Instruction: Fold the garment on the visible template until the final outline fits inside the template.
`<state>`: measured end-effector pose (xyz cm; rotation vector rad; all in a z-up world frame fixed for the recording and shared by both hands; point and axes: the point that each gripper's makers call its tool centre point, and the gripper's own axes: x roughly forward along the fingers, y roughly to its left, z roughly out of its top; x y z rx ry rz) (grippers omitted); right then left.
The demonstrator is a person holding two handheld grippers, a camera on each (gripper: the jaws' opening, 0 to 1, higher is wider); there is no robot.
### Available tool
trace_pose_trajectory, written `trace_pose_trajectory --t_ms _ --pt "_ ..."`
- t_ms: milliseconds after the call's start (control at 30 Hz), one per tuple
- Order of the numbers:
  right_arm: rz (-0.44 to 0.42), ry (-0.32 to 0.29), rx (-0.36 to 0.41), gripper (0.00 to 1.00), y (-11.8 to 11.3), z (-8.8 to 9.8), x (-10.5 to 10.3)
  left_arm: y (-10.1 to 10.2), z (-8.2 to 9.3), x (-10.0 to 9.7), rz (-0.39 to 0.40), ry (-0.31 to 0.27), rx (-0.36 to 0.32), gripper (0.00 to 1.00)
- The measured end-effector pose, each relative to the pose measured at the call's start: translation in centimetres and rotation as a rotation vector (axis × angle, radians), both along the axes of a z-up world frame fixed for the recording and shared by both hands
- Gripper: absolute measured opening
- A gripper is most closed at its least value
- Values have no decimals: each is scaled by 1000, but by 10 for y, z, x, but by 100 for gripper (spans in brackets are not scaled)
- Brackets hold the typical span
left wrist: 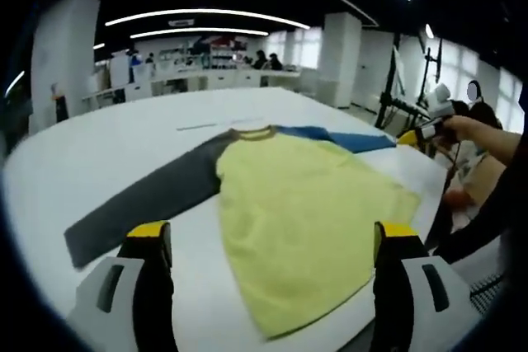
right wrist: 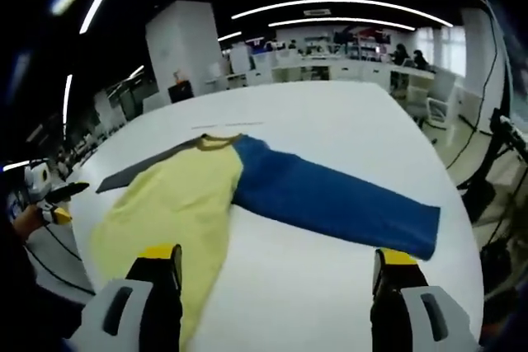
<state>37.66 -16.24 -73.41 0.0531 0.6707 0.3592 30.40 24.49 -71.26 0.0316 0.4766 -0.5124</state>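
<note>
No fold made yet — the shirt (left wrist: 305, 212) lies flat mid-frame, sleeves spread; both grippers (left wrist: 272, 245) (right wrist: 276, 265) gape wide, holding nothing.

Large open-plan lab or workshop hall: long curved strip lights (left wrist: 206, 16) on a dark ceiling, thick white columns (right wrist: 186, 43), rows of white benches (left wrist: 210, 78) loaded with equipment (details too small to make out), seated people (right wrist: 408, 57) at the far windows, a broad white table (right wrist: 330, 121) in front.
</note>
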Motion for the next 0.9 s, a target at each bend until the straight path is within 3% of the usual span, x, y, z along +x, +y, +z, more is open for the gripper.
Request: trace_pose_trajectory --t_ms 133,267,567,900 --pt "-91 -54 13 88 -24 3 17 0 1 1 2 -5 -4 99" --pt "-132 -49 20 82 -41 1 25 2 0 1 8 -4 6 99" --pt "-224 -43 -42 71 -83 -16 41 7 4 3 36 -24 1 95" --pt "-321 -36 -111 46 -110 -34 40 11 3 0 59 -25 -5 92"
